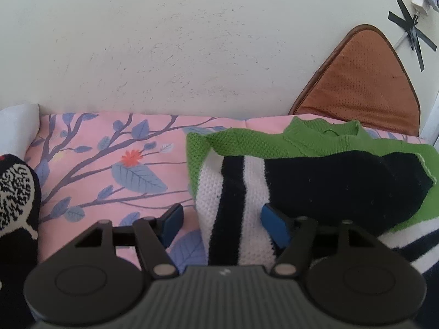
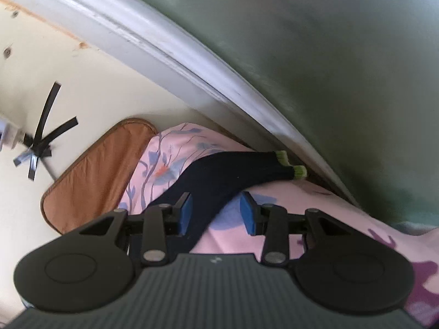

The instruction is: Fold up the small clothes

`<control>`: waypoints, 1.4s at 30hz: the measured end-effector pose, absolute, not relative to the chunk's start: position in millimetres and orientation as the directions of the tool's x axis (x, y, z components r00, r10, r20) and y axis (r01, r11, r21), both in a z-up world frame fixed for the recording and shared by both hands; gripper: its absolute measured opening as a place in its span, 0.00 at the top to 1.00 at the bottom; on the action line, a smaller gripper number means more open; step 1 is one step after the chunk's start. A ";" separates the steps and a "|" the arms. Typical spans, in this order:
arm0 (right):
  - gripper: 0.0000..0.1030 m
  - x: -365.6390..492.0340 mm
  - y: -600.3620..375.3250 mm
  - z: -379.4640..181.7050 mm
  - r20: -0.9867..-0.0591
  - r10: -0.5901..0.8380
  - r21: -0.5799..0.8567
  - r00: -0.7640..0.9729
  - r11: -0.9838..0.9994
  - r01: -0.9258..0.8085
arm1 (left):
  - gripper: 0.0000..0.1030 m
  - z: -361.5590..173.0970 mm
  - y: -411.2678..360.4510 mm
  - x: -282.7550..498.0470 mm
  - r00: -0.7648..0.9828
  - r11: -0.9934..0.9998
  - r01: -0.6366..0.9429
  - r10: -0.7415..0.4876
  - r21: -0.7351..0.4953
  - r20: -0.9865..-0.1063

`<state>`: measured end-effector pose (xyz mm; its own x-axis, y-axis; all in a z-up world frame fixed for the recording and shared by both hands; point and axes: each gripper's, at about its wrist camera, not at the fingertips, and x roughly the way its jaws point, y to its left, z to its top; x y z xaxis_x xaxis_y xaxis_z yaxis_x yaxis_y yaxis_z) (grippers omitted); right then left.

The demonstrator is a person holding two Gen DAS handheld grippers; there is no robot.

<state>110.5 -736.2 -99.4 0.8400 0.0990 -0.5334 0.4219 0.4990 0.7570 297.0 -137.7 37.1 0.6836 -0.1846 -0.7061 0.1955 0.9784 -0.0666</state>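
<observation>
A knitted sweater in green, black and white lies partly folded on the pink floral bedsheet. Its white-and-black striped part runs down between the fingers of my left gripper, which stands open; the left pad is clear of the cloth and the right pad sits at its edge. In the right wrist view the black sleeves with green cuffs stretch across the sheet. My right gripper is open over the sleeve, which passes beside its left pad.
A brown cushion leans on the cream wall behind the sweater, and shows as the brown cushion in the right view. A black-and-white knitted garment lies at the left edge. A white frame borders the bed on the right.
</observation>
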 end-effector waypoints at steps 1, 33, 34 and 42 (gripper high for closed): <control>0.59 112.4 -737.6 -99.3 -0.552 0.081 0.743 0.830 0.500 0.445 | 0.36 37.8 -139.0 295.6 0.685 0.979 0.194 -0.180 -0.062 -0.706; 0.82 178.0 -252.9 -48.6 -0.574 0.465 -0.062 0.674 0.796 -0.602 | 0.38 35.7 -61.6 279.6 0.742 0.894 0.112 -0.366 -0.434 -0.562; 0.74 172.2 -251.5 -50.8 -0.565 0.444 -0.138 0.695 0.780 -0.611 | 0.38 35.7 -63.4 278.9 0.741 0.896 0.126 -0.370 -0.426 -0.560; 0.37 155.7 -399.5 6.2 -0.453 0.334 -0.002 0.827 0.927 -0.376 | 0.37 39.7 -71.2 278.1 0.754 0.891 0.168 -0.392 -0.421 -0.528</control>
